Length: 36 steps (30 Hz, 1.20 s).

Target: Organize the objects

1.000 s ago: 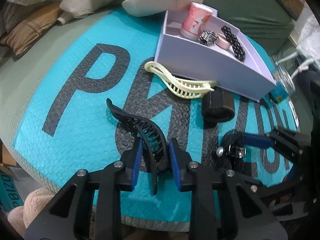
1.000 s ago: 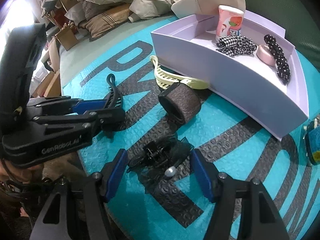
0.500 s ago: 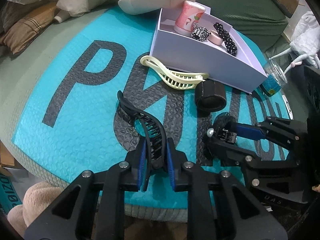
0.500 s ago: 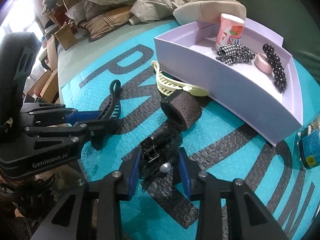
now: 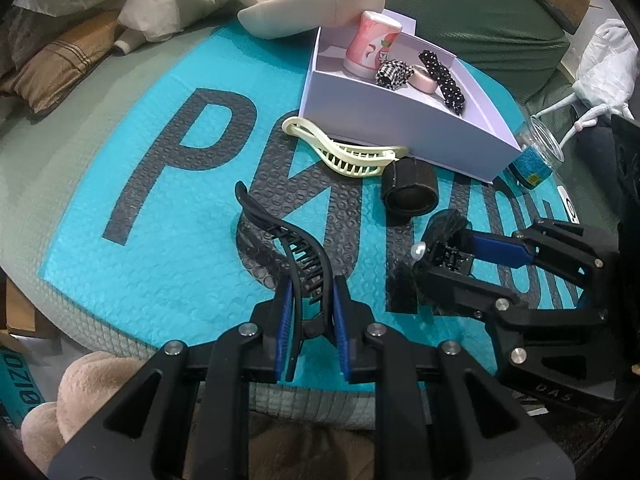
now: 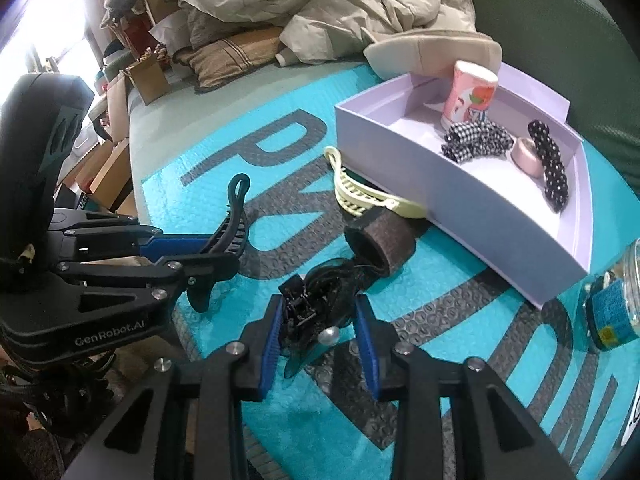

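Note:
My left gripper is shut on a long black hair claw, which is raised off the teal mat; the same black claw shows at the left of the right wrist view. My right gripper is shut on a black mesh bow clip with a pearl, also lifted; the bow clip appears in the left wrist view too. A cream hair claw and a dark wide band lie on the mat beside the lilac box.
The lilac box holds a pink cup, a checked scrunchie, a pink disc and a dotted clip. A glass jar with a teal label lies to its right. Bedding and a beige cap are piled behind.
Both grippers closed on their items: left on the black claw, right on the bow clip. Both items have since been lifted off the mat.

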### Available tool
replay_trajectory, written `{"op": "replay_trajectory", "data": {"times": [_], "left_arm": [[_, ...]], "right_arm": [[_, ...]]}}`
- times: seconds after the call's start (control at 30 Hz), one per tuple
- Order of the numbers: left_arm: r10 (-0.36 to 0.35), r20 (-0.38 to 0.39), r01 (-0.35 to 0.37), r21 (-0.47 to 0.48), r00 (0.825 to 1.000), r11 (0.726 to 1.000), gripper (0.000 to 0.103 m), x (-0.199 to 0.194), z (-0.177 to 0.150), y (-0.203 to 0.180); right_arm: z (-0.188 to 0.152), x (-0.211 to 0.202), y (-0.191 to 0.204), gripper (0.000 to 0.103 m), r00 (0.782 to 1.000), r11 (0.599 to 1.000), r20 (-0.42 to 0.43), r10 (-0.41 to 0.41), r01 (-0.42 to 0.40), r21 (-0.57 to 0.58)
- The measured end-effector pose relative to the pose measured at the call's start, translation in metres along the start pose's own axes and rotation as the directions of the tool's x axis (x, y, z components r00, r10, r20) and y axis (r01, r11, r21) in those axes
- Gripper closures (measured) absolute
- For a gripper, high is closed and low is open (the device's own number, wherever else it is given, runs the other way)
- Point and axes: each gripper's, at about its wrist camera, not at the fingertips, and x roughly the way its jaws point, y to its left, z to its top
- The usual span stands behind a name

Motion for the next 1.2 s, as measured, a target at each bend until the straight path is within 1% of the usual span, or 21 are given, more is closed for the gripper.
{"op": "replay_trajectory", "data": {"times": [0.37,0.6,0.9,1.2], "left_arm": [[0.030,0.027,-0.030,0.018,0.999,0.999,0.085,-0.022,0.004,0.002],[0.052,0.046,-0.054,0.036,0.998,0.998,0.085,-0.032,0.013,0.004],[0.058,0.061,-0.062,0.065,0.996,0.996,0.085,-0.037,0.031,-0.001],[0.040,0.067,-0.047,0.105,0.997,0.993,0.085,-0.030,0.054,-0.017]], "right_arm": [[0.019,-0.017,0.022,0.068,0.998,0.996,0.054,0.020,-0.015,-0.085],[0.034,-0.025,0.029,0.068,0.996,0.991,0.085,0.028,-0.016,-0.131],[0.053,-0.032,0.023,0.068,0.992,0.987,0.123,0.015,0.004,-0.158],[0.066,-0.039,0.000,0.068,0.989,0.992,0.147,-0.013,0.032,-0.126]]}}
